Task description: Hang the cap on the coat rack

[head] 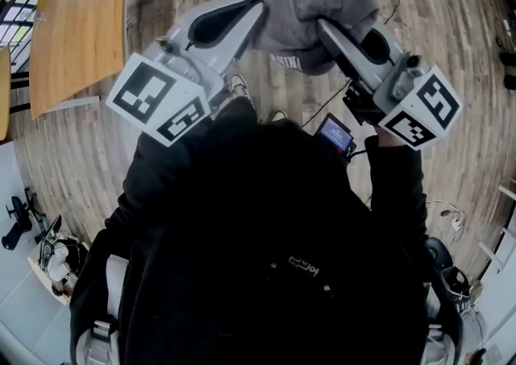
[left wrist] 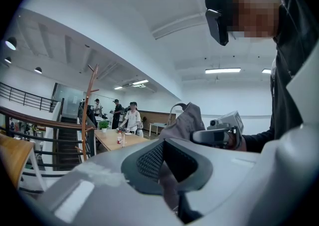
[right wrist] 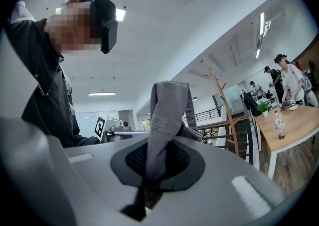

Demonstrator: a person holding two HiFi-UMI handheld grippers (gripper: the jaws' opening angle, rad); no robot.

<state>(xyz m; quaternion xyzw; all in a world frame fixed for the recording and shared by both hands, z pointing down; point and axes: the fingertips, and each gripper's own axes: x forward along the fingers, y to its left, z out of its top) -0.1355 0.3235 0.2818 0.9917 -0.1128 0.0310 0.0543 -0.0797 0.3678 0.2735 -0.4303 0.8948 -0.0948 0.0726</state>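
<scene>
A grey cap [head: 318, 9] hangs stretched between both grippers in front of the person's chest. My left gripper [head: 256, 13] comes in from the left and my right gripper [head: 322, 26] from the right. In the left gripper view the cap's cloth [left wrist: 187, 120] runs down into the left gripper [left wrist: 169, 170], whose jaws are shut on it. In the right gripper view a strip of the cap [right wrist: 167, 115] is pinched in the shut right gripper [right wrist: 152, 175]. The wooden coat rack [left wrist: 89, 105] stands some way off, upright with angled pegs, also the coat rack [right wrist: 224, 105] right of the cap.
A wooden table [head: 76, 25] lies at the upper left over plank flooring. Beyond the rack a long table [left wrist: 117, 140] with bottles has people [left wrist: 132, 117] standing at it. A dark railing [left wrist: 30, 125] with stairs runs left of the rack. The other gripper [left wrist: 224, 130] shows past the cap.
</scene>
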